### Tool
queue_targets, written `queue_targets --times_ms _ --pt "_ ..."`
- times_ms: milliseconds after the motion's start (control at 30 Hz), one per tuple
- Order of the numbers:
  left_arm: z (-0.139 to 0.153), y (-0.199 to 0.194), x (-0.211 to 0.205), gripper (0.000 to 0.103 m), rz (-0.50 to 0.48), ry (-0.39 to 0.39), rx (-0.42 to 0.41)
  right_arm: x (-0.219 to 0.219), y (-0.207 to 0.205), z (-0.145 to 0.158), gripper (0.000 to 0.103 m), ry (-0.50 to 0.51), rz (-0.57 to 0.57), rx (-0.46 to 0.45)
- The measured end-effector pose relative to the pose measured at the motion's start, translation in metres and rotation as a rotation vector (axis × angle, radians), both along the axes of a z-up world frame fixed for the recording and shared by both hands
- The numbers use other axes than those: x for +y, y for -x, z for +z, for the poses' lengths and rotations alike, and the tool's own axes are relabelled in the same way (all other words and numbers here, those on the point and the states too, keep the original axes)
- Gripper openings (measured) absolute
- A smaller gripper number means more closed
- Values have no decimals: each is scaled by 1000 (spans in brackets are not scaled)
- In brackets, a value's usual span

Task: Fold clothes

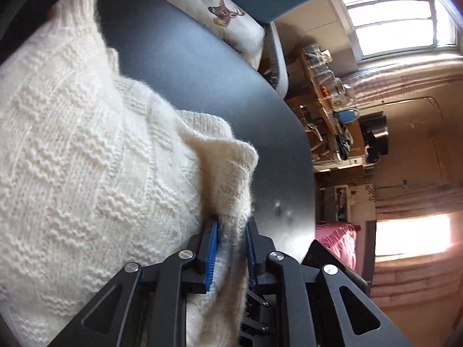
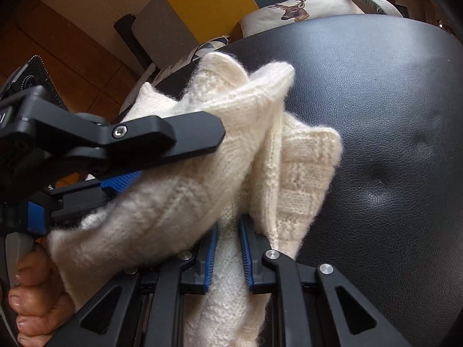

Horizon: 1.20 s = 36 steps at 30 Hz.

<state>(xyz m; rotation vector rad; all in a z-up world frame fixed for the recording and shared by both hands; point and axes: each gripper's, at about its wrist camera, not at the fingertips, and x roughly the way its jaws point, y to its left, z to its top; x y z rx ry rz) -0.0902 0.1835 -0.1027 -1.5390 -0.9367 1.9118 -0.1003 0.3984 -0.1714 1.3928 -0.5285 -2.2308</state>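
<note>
1. Left wrist view: left gripper (image 1: 231, 231) at lower centre of the frame, jaws narrow, blue pads (image 1: 211, 256) on either side of a bunched fold of the white knitted sweater (image 1: 86, 150); knit fills the gap, but contact of the right-hand pad too unclear to call.
2. Same view: sweater spread across the left half of the frame on the black leather surface (image 1: 202, 66), textured zigzag knit, one edge curled up near centre.
3. Right wrist view: right gripper (image 2: 228, 245) at lower centre, jaws narrow, clamped on a thick fold of sweater (image 2: 179, 202) running down between the blue pads.
4. Same view: left gripper (image 2: 127, 164) entering from the left edge, fabric draped across it; hand (image 2: 37, 295) on its handle at lower left.
5. Sweater heaped and creased at centre-left, leather surface (image 2: 390, 115) bare at right.
</note>
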Motion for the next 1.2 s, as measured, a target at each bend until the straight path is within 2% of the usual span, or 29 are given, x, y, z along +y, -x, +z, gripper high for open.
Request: queue_targets --times_ms 67,133,233,400,433,500,533,567,667,800,900,1033,1200 --pt "12 -2 -7 27 -7 -46 -5 6 -1 -1 16 30 -6 13" --pt "26 -6 -16 47 -22 -90 11 14 -4 -1 15 69 -27 26" --pt "50 -10 -38 49 -20 -152 48 25 -14 1 15 89 -54 53" --pt "76 -22 -111 51 4 -114 164 53 -48 22 17 59 -103 96" --pt "75 -26 -130 51 16 -83 183 57 -54 32 21 50 -106 112" --pt "71 -33 -164 51 30 -14 227 64 -68 56 22 37 -110 150" --pt "67 -38 -180 51 36 21 244 67 -74 71 22 52 -103 175" --pt "62 -44 -194 51 41 58 258 69 -81 88 27 73 -92 203" --pt "39 -61 -226 51 50 72 269 11 -59 139 30 125 76 230" --pt "26 -75 -225 51 -5 67 311 -56 -64 169 30 87 295 154" --pt "25 -79 -213 51 -57 87 354 -81 -49 158 30 38 389 27" --pt "25 -79 -194 51 -143 91 397 -104 -30 126 31 -67 449 -109" --pt "20 -85 -161 51 -304 129 456 -111 -37 75 29 -48 469 -213"
